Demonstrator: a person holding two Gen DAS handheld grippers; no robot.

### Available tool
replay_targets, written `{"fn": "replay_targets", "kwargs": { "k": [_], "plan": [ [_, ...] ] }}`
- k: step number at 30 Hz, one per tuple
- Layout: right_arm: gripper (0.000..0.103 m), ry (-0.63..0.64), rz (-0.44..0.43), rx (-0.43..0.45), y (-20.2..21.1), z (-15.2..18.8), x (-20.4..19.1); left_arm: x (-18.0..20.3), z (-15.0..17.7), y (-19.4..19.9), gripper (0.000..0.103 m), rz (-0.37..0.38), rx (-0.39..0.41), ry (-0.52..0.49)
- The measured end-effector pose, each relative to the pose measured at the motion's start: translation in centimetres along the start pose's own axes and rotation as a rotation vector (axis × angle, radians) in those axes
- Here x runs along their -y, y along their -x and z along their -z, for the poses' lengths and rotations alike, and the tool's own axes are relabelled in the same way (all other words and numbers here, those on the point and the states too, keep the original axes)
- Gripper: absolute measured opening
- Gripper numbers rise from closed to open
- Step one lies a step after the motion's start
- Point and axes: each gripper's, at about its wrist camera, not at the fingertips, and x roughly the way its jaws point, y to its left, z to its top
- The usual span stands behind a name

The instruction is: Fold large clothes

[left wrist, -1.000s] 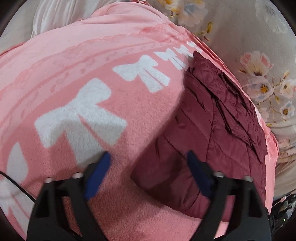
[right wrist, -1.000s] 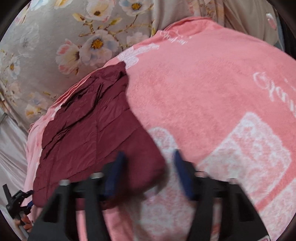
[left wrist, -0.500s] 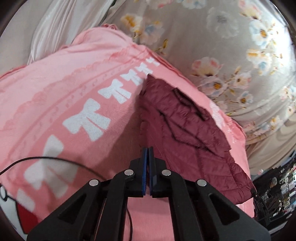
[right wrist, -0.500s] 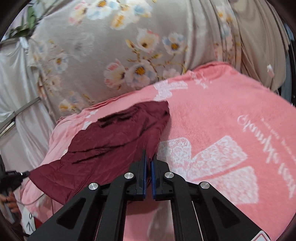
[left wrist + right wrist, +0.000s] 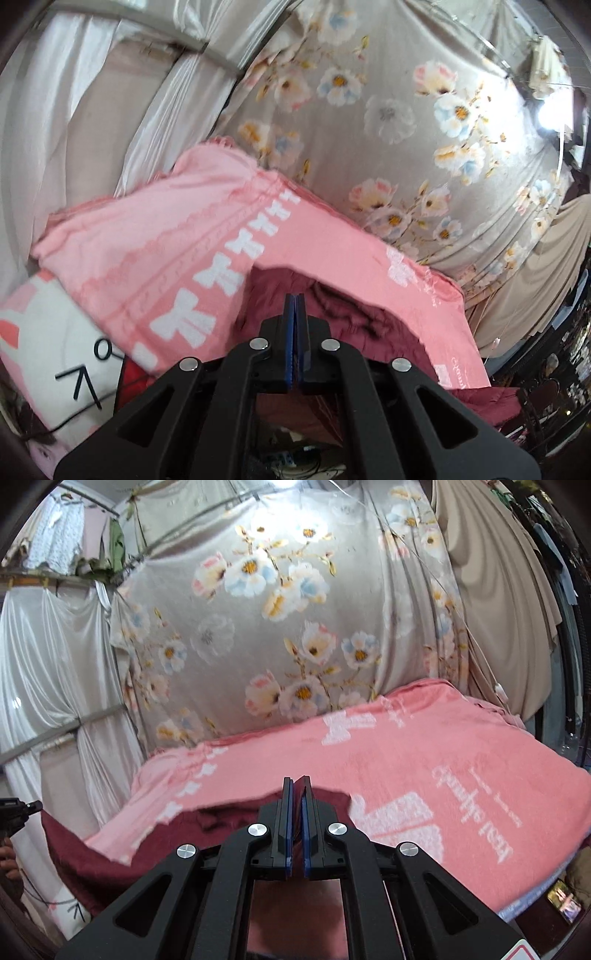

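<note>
Pink blanket under floral curtain, both grippers' fingers pinched closed on lifted maroon jacket edge.

Both wrist views look forward, low and close over the pink blanket, facing the far floral curtain; they share blanket, curtain and maroon jacket.

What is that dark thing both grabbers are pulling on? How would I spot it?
Find the big pink blanket with white bows, spread below the flowered curtain. At its near edge lies a maroon quilted jacket, pinched by the left gripper and the right gripper. It is the only dark, shiny, stitched fabric there.
</note>
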Motion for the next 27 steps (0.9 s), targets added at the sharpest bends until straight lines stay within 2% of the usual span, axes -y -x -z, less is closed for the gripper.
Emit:
{"fn": "replay_targets", "kwargs": {
  "k": [4,6,7,8,9,11,15,18,21,23,27],
  "plan": [
    [0.003,-0.037,-0.007,-0.009,-5.9,-1.5,1.1,1.7,-2.2,-1.5,0.0,-0.029,0.095,-0.056],
    [0.003,-0.06,0.001,-0.04,-9.1,-1.4,1.8,2.4,-3.4,-4.4,0.0,-0.041,0.089,-0.076],
    [0.003,-0.064,0.014,-0.059,-10.8,-1.1,2.1,2.7,-3.8,-6.4,0.0,-0.089,0.079,-0.09],
    [0.003,-0.061,0.029,-0.072,-12.0,-0.8,2.3,2.9,-3.8,-7.6,0.0,-0.123,0.058,-0.103],
    [0.003,-0.065,0.037,-0.082,-12.8,-0.6,2.5,2.7,-3.5,-9.7,0.0,-0.129,-0.003,-0.101],
    [0.003,-0.08,0.036,-0.087,-13.6,-0.4,2.7,2.2,-2.0,-11.3,0.0,-0.076,-0.099,-0.092],
    [0.0,-0.04,0.056,-0.06,-14.0,-2.1,2.0,1.7,1.8,-11.7,0.0,-0.093,-0.202,-0.132],
    [0.0,-0.017,0.083,-0.051,-15.8,-4.3,1.4,1.2,3.7,-11.4,0.0,-0.089,-0.252,-0.143],
    [0.0,-0.034,0.104,-0.061,-19.0,-6.3,1.8,0.8,4.6,-10.8,0.0,-0.068,-0.269,-0.123],
    [0.0,-0.042,0.112,-0.082,-20.2,-6.5,2.3,0.9,5.1,-10.4,0.0,-0.056,-0.276,-0.114],
    [0.0,-0.083,0.028,-0.126,-19.4,-4.2,2.3,0.9,7.0,-9.6,0.0,-0.058,-0.308,-0.149]
  ]
}}
